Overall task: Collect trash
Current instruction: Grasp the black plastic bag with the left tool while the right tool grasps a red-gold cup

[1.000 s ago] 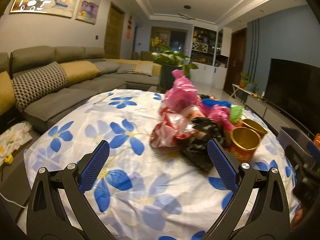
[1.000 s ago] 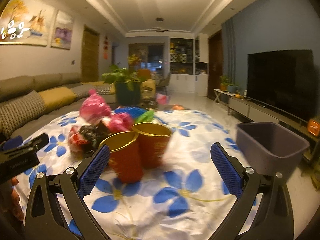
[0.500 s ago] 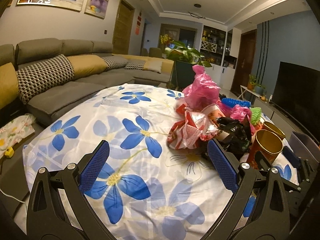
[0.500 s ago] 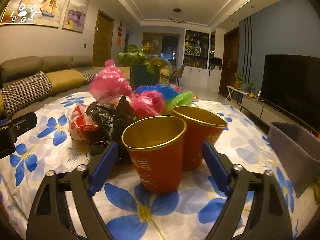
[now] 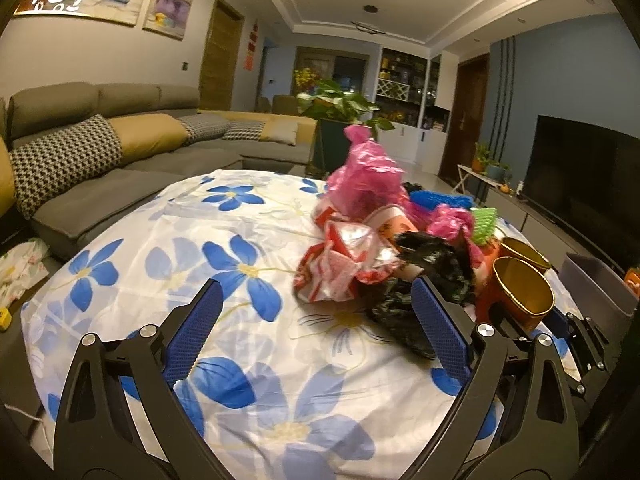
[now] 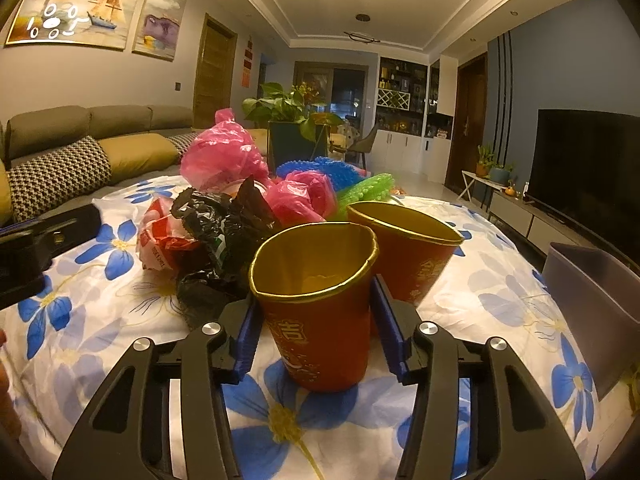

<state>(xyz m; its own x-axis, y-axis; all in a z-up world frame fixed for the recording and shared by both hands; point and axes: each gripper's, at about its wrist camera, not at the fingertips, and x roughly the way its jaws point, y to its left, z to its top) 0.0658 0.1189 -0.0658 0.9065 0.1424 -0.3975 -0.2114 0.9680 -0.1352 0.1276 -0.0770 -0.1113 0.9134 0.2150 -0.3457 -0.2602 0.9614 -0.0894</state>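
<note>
A heap of trash lies on the flowered tablecloth (image 5: 240, 264): a pink bag (image 5: 366, 184), a red-and-white wrapper (image 5: 344, 264), a black bag (image 5: 420, 280) and two red paper cups with gold insides. My right gripper (image 6: 316, 320) is shut on the near red cup (image 6: 320, 312), squeezing its rim oval; the cup stands on the cloth. The second cup (image 6: 412, 256) stands just behind it. My left gripper (image 5: 316, 320) is open and empty, low over the cloth, left of the black bag. The near cup also shows in the left wrist view (image 5: 520, 296).
A grey bin (image 6: 592, 292) stands at the table's right edge, also in the left wrist view (image 5: 596, 284). Blue (image 6: 332, 172) and green (image 6: 368, 188) spiky items lie behind the heap. A sofa (image 5: 100, 148) runs along the left. A TV (image 6: 592, 168) is on the right.
My right gripper moved in and closed its fingers on the near red cup, denting it. My left gripper shifted slightly left and stayed open.
</note>
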